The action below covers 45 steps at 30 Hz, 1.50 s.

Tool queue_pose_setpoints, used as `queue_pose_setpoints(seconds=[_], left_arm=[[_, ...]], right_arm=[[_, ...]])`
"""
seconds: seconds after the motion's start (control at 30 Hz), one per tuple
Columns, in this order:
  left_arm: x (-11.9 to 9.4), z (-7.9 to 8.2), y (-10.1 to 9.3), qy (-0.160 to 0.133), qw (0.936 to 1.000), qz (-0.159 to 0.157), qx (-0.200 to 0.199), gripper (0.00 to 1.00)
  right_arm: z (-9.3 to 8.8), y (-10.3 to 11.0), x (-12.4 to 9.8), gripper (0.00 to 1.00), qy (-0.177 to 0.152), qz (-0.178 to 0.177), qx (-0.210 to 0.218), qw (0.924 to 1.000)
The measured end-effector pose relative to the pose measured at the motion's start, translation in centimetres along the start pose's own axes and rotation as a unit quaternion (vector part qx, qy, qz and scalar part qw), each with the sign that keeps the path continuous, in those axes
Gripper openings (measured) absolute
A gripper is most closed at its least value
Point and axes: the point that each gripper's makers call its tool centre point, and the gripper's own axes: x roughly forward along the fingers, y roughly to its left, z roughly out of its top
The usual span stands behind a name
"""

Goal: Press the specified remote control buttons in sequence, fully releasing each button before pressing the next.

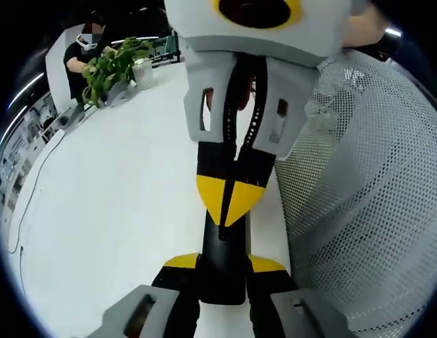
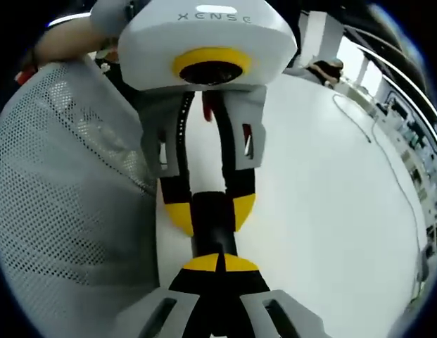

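A black remote control lies lengthwise over the white table, and my left gripper is shut on its near end, one yellow tip on each side. My right gripper comes in from the top of the left gripper view, its yellow tips shut together and resting on the remote's upper face. In the right gripper view, my right gripper touches the remote with its shut tips. Beyond it, my left gripper clamps the remote's sides. The buttons are hidden.
A grey mesh chair back stands close beside the grippers, also seen as the mesh chair back. A potted plant and a person are at the table's far end. A thin cable trails across the table.
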Motion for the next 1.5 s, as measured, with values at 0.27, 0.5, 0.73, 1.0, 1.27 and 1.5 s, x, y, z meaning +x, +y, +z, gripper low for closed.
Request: queue_pose_setpoints(seconds=[0.27, 0.5, 0.73, 1.0, 1.27, 1.5], left_arm=[[0.0, 0.0, 0.0, -0.003, 1.0, -0.001, -0.003, 0.25], [0.0, 0.0, 0.0, -0.003, 1.0, -0.001, -0.002, 0.25], [0.0, 0.0, 0.0, 0.0, 1.0, -0.001, -0.001, 0.25], [0.0, 0.0, 0.0, 0.004, 1.0, 0.002, 0.005, 0.25], [0.0, 0.0, 0.0, -0.002, 1.0, 0.002, 0.003, 0.25], [0.0, 0.0, 0.0, -0.002, 1.0, 0.002, 0.004, 0.25]], right_arm=[[0.3, -0.1, 0.2, 0.0, -0.001, 0.003, -0.003, 1.0], [0.4, 0.0, 0.4, 0.0, 0.004, 0.003, -0.014, 0.9999], [0.4, 0.0, 0.5, 0.0, 0.011, -0.013, -0.031, 0.9994], [0.4, -0.4, 0.3, 0.0, -0.017, -0.014, 0.006, 0.9997], [-1.7, -1.0, -1.0, 0.16, -0.021, -0.003, 0.045, 0.9988], [-3.7, -1.3, -2.1, 0.24, -0.025, 0.001, 0.063, 0.9977]])
